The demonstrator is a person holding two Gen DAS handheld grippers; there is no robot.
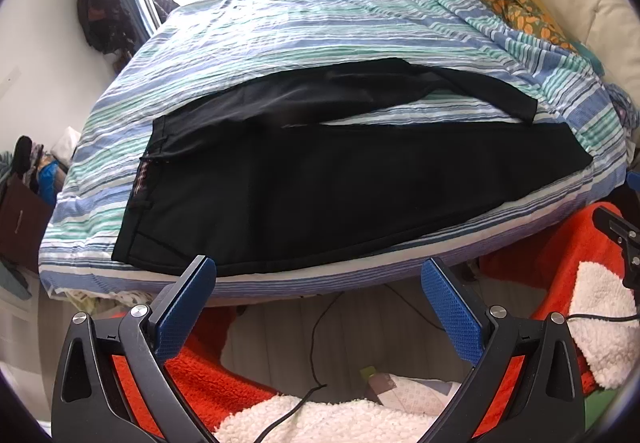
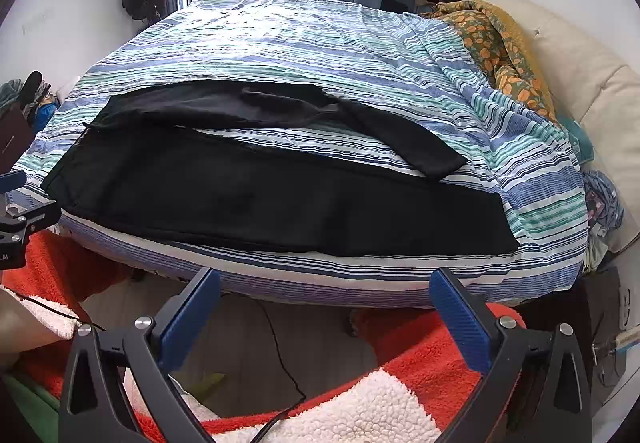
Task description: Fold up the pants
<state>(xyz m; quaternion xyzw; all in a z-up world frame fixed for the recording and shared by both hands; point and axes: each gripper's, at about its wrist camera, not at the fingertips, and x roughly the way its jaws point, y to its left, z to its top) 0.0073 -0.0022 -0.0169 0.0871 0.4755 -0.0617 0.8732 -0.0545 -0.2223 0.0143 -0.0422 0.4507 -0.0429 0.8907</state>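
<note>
So both claws are spread wide with nothing between the blue pads, hanging just off the near edge of the bed. The left gripper [image 1: 318, 275] sits in front of the waistband end, the right gripper [image 2: 325, 285] in front of the leg end.

The black, thin-fabric pants [image 1: 320, 179] lie spread out on the blue, green and white striped duvet [image 1: 280, 27], close to the near edge, waistband to the left, legs running right. The near leg is flat and pretty smooth. The far leg [image 2: 400, 131] splays off at an angle and has some bunching around the seat, so a wedge of striped cover shows between the two.

Nothing's folded yet as far as I can tell, so the first step is probably bringing one leg over the other. I'd pinch the far leg at its hem with the right and near the waistband corner [image 1: 160, 123] with the left, lift both together and lay it onto the near leg so the seams line up. Smooth out that bunched bit first or it gets trapped in the fold. Whether that patterned strip at the waistband is the lining showing, hard to say from here.
</note>
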